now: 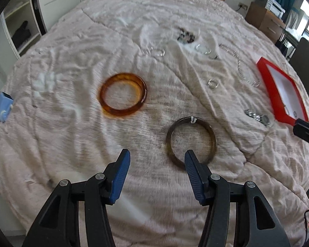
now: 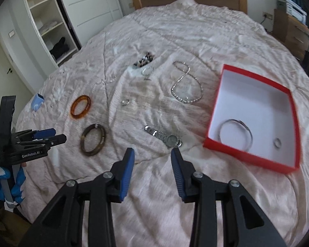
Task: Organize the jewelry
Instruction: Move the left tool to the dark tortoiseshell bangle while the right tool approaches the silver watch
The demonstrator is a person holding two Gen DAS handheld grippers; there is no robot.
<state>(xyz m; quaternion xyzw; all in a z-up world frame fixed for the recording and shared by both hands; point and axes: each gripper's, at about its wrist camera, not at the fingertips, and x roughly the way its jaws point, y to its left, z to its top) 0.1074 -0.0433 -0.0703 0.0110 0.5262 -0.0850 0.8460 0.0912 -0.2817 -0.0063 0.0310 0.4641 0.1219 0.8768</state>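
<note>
Items lay on a bed (image 2: 154, 185) under a pale pink wrinkled blanket; places are given from the red box (image 2: 254, 158).

1. Right gripper (image 2: 152, 156): nearest the camera, blue fingers (image 2: 125, 177) parted, nothing between them, above bare blanket just left of the box's near corner.
2. Left gripper (image 1: 157, 157): fingers parted and empty, one tip over the near rim of the dark bangle (image 1: 190, 142). In the right wrist view it stood far left of the box (image 2: 45, 135), held by a hand in a blue and white glove (image 2: 16, 183).
3. Box: red walls, white inside, open. It held a thin silver bangle (image 2: 234, 133) at its near end and a small ring (image 2: 277, 143) beside that.
4. Silver watch (image 2: 164, 136): flat on the blanket, just left of the box.
5. Dark bangle: well left of the box, flat.
6. Amber bangle (image 2: 81, 108): left of the box, beyond the dark one, apart from it.
7. Small clear ring (image 2: 125, 102): between the amber bangle and the box.
8. Silver chain necklace (image 2: 186, 84): looped, just left of the box's far end.
9. Dark bead piece (image 2: 145, 59) and a clear hoop (image 2: 147, 71): farther up the bed, blurred.
10. Blue object (image 2: 38, 101): at the bed's left edge, kind unclear.
</note>
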